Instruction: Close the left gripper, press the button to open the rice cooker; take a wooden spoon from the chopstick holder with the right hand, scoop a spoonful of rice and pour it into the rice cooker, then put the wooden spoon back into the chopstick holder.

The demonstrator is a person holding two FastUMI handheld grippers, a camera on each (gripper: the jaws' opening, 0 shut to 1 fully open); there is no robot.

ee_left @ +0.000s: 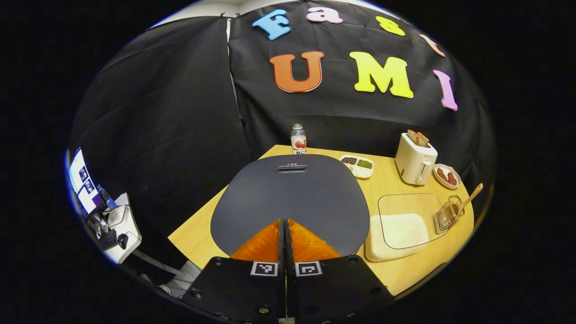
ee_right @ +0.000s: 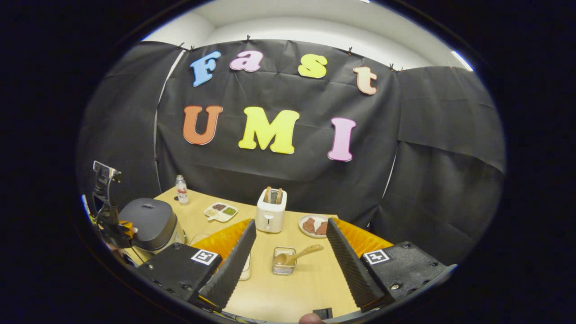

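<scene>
While the left hand-held gripper (ee_left: 285, 225) hovered fingers-together over the closed dark grey rice cooker (ee_left: 290, 198), the right hand-held gripper (ee_right: 288, 252) stood wide open above the light wooden tabletop (ee_right: 310, 283), aimed at the wooden spoon (ee_right: 294, 257) in the wire chopstick holder (ee_right: 283, 267).

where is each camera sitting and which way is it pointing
Left gripper view: rides on the left gripper, just above the closed rice cooker lid, facing the back wall; its own shut fingers show at the bottom.
Right gripper view: rides on the right gripper, held over the table's near edge, aimed at the chopstick holder with the wooden spoon; open fingers show.
Shared: rice cooker, toaster, bottle, holder.
</scene>
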